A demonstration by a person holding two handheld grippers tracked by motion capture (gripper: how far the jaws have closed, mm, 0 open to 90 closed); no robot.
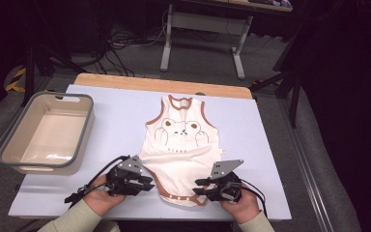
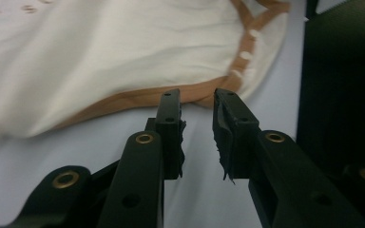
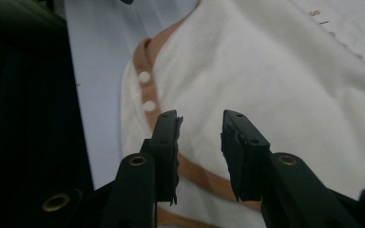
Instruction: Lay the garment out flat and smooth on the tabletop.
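A cream sleeveless baby bodysuit (image 1: 181,145) with brown trim and a bear print lies flat on the pale mat, neck away from me. My left gripper (image 1: 149,183) sits at its lower left leg hem, my right gripper (image 1: 198,187) at the lower right. In the left gripper view the left gripper (image 2: 197,97) stands open, tips just short of the brown hem (image 2: 123,102), nothing between them. In the right gripper view the right gripper (image 3: 199,118) is open over the cloth (image 3: 275,71), beside the white snaps (image 3: 145,77); brown trim runs beneath it.
A grey-rimmed beige basin (image 1: 84,133) stands at the left of the mat (image 1: 116,121), nothing inside it. A wooden table edge (image 1: 164,83) shows behind the mat. Beyond it are desk legs (image 1: 166,43) and cables on the floor.
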